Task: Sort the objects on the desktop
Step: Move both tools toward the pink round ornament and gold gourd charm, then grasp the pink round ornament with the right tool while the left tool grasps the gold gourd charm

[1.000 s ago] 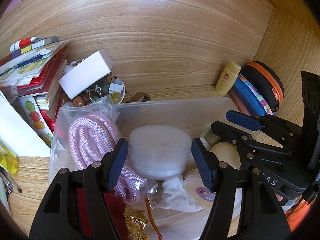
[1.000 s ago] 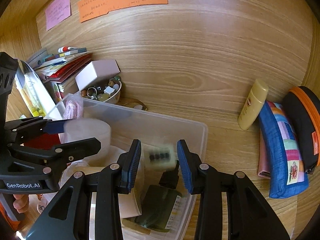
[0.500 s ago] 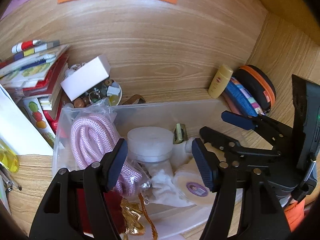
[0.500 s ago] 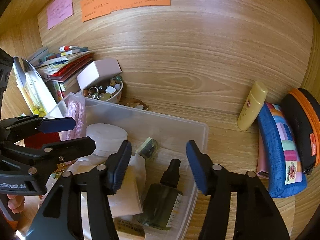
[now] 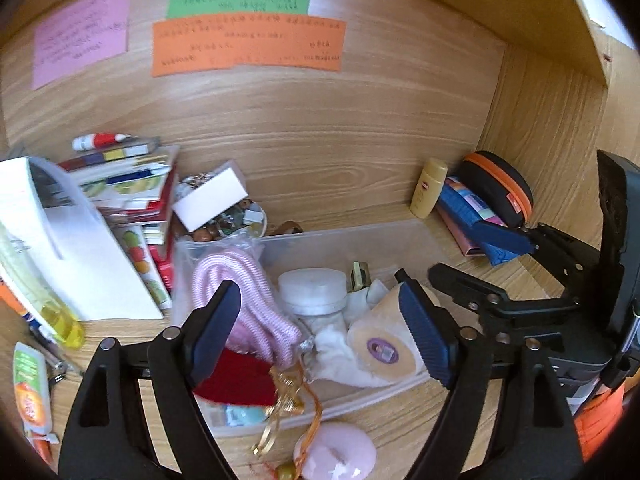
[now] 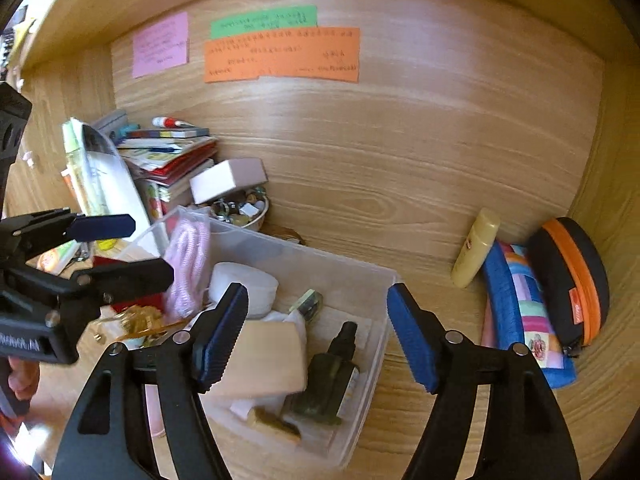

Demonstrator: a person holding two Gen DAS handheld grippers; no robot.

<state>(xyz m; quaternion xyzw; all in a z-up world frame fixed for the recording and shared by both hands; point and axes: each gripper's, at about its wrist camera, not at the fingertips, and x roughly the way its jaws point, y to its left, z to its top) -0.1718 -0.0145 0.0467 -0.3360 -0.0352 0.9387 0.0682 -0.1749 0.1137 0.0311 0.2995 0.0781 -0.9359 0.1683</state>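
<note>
A clear plastic bin (image 6: 372, 280) is seen on the wooden counter (image 6: 440, 300), filled with sorted items: a pink rope coil (image 5: 244, 280), a white round jar (image 5: 312, 290), a roll of tape (image 5: 380, 350), a dark spray bottle (image 6: 332, 368) and a small green vial (image 6: 310, 304). The left gripper (image 5: 320, 332) is held above the bin with its jaws opening; nothing is clamped between them. The right gripper (image 6: 318, 336) is likewise poised over the bin, its jaws opening and empty, the spray bottle and vial lying below the gap. A yellow bottle (image 6: 476, 248), a patchwork pouch (image 6: 524, 312) and a black case with orange zip (image 6: 568, 280) are kept right of the bin. Stacked books (image 5: 132, 184) and a bowl of trinkets (image 6: 244, 210) are found at the left.
</note>
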